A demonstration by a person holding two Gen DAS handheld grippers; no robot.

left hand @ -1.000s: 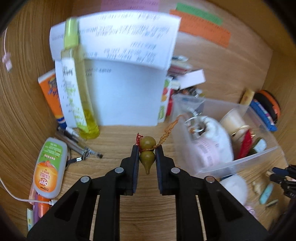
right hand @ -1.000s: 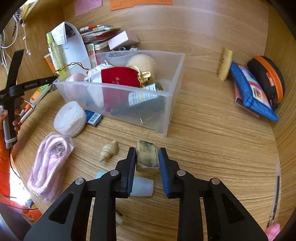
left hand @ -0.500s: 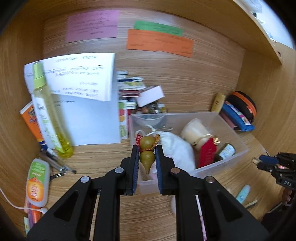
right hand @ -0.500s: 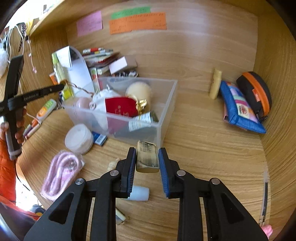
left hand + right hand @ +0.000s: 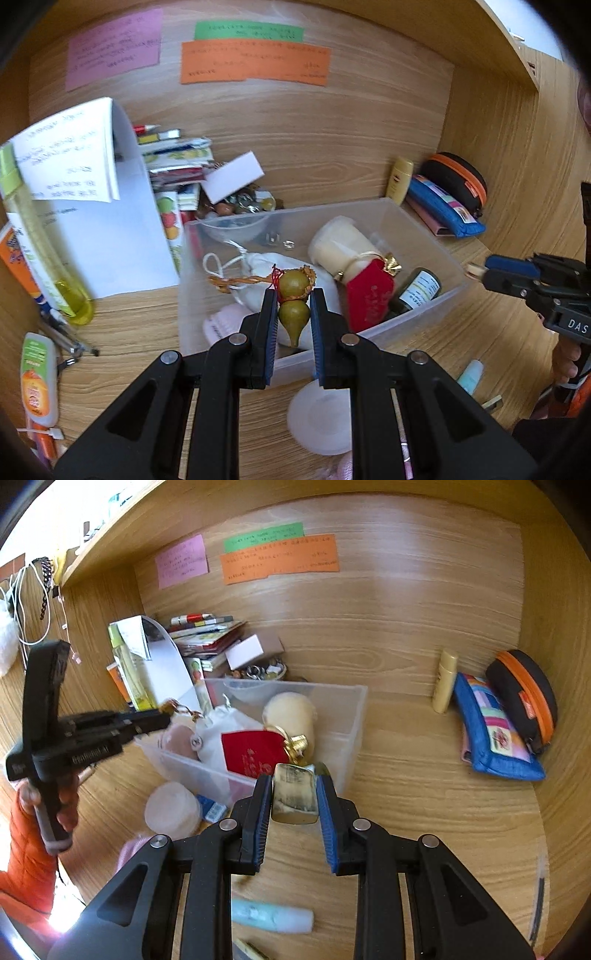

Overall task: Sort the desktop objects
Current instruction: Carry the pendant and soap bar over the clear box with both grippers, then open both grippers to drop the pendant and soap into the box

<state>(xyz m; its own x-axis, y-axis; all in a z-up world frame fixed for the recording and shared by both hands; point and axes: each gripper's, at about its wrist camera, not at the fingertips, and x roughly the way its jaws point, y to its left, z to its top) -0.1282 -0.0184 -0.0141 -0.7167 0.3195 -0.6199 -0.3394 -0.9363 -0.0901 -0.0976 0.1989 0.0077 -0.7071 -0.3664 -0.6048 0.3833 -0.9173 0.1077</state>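
Surface: wooden desk [image 5: 424, 775], light grain, crowded at the left and the rear.
Room: desk alcove, wood back panel [image 5: 369, 627] and side walls, shelf overhead.
Wall notes: pink note [image 5: 114, 53], green note [image 5: 249, 31], orange note [image 5: 255, 62], stuck on the back panel.
Clear bin [image 5: 424, 221]: mid-desk, holding a red tag [image 5: 369, 295], a white pouch and small bottles.
Left gripper [image 5: 293, 317]: clamped on a green gourd charm [image 5: 293, 306], raised over the bin.
Right gripper [image 5: 293, 794]: clamped on a stone seal [image 5: 294, 792], raised at the bin's near corner.
Right rear: blue pouch [image 5: 495, 734], black case with orange zip [image 5: 524, 698].
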